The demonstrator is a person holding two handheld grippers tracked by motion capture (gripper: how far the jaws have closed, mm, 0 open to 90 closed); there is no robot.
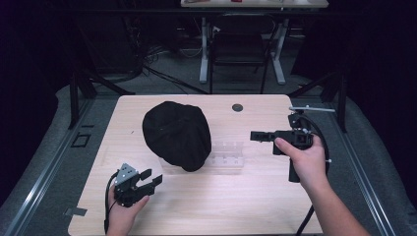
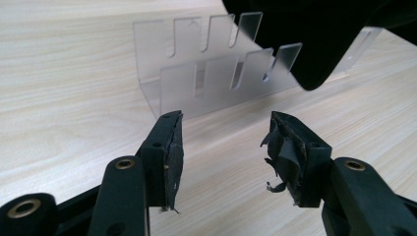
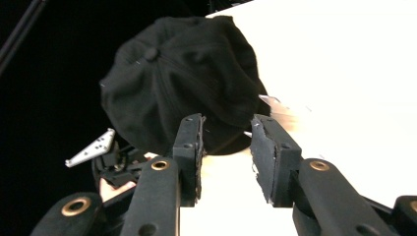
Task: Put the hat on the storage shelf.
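Cap (image 1: 176,135) of black cloth sat draped over one end of a clear plastic rack (image 1: 227,156) near the middle of the wooden table (image 1: 196,206); its crown button faced up and toward the far side, and its lower edge hung down over the rack's near-left end. In the left gripper view the rack (image 2: 206,81) stood upright on the table, its two slotted walls bare on one side, the cap (image 2: 319,34) covering the other side; the cap's dark edge drooped past the slots toward the tabletop.

The left gripper (image 1: 151,180) lay low near the table's front-left part, held in the person's left hand (image 1: 123,209); its jaws stood released and wide apart, nothing between them, pointing toward the rack and near it but not touching it; the worn padding on its fingertips (image 2: 172,157) showed frayed.

The right gripper (image 1: 254,135) was held in the right hand (image 1: 305,164) on the right side of the table, pointing leftward toward the cap, apart from it; its jaws were likewise released, with only open space between the fingertips (image 3: 193,147). In the right gripper view the cap (image 3: 182,78) lay beyond those jaws, and the left gripper (image 3: 115,162) showed low at the left beneath the cap.
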